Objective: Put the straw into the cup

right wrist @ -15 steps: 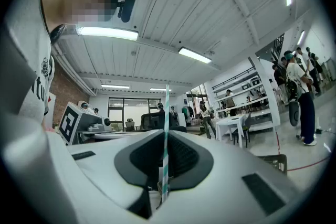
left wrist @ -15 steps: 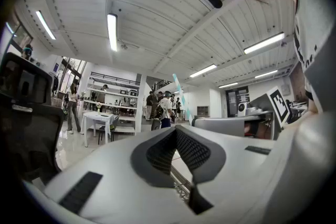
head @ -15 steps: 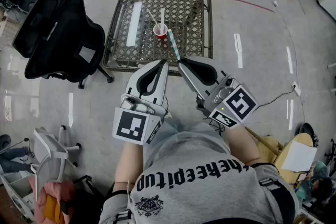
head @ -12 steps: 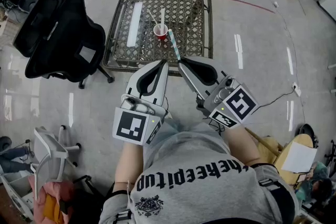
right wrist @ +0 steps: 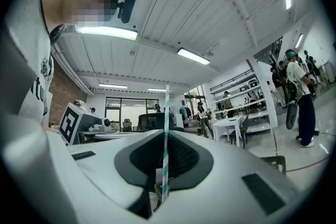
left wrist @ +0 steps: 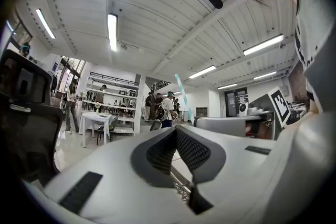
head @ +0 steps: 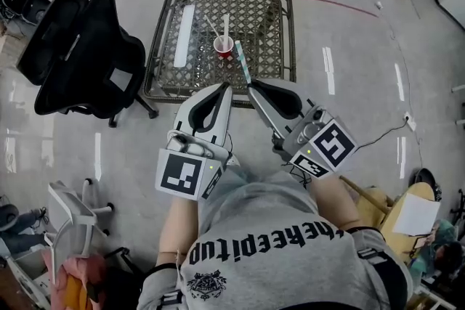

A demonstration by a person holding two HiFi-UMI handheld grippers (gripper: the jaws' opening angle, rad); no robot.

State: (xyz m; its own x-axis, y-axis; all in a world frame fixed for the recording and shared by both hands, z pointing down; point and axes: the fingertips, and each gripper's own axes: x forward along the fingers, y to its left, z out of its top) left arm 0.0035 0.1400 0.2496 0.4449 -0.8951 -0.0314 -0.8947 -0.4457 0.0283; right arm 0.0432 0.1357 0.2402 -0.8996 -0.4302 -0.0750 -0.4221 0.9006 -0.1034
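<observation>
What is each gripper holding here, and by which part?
The right gripper pinches the straw near its lower end, most of it sticking out past the jaws. The left gripper is shut on nothing.

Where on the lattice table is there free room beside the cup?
Bare lattice lies between the small red cup and the left rim of the brown lattice-top table, and again toward the right rim. The near middle is crowded: the green-striped straw in the right claw points at the cup.
</observation>
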